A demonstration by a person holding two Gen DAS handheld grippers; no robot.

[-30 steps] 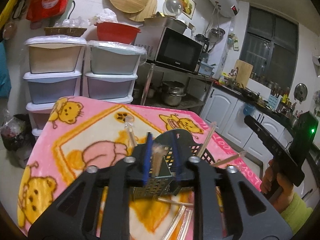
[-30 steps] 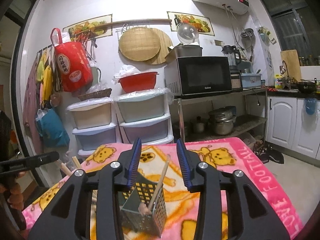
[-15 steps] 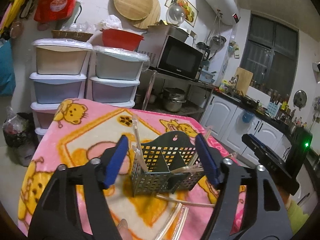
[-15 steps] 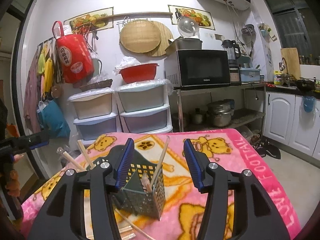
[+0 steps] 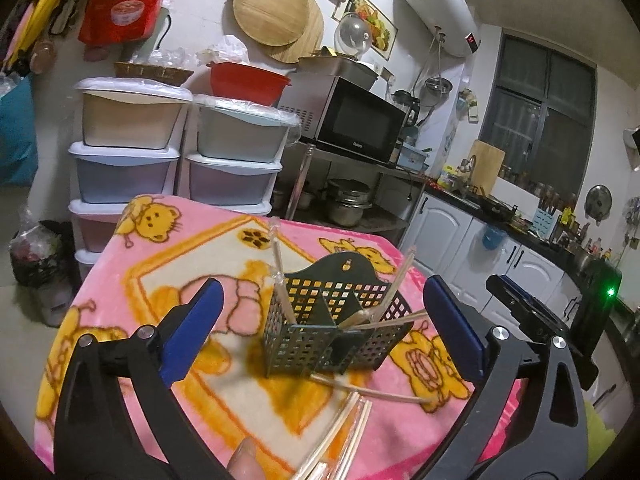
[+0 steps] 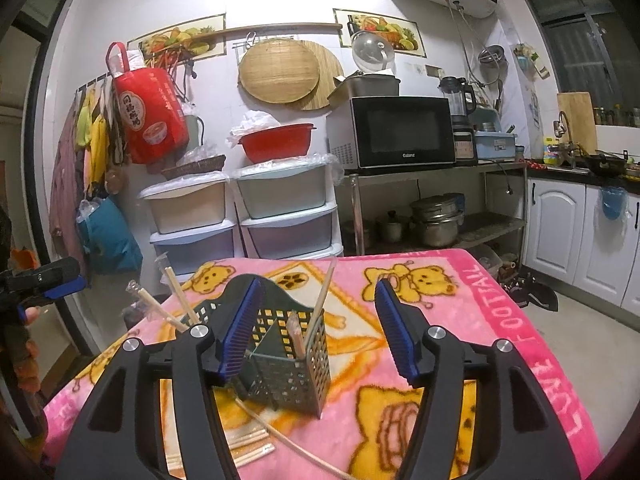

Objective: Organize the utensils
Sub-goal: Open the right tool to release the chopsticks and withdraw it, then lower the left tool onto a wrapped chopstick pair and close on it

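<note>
We hold our left gripper (image 5: 320, 330) with its jaws spread wide, gripping nothing, and between its blue pads (image 5: 191, 332) we see the dark perforated utensil holder (image 5: 334, 332) standing on the pink bear-print blanket (image 5: 132, 280). Chopsticks (image 5: 394, 284) lean out of its compartments, and one wrapped pair (image 5: 278, 268) stands upright at its left end. More chopsticks (image 5: 340, 436) lie loose on the blanket just in front of the holder. Our right gripper (image 6: 318, 332) is also wide open and empty, framing the same holder (image 6: 286, 364) from its narrow end, with a single stick (image 6: 324, 300) leaning up out of it. Behind the table stand stacked plastic drawers (image 6: 244, 216) and a microwave (image 6: 400, 136)
</note>
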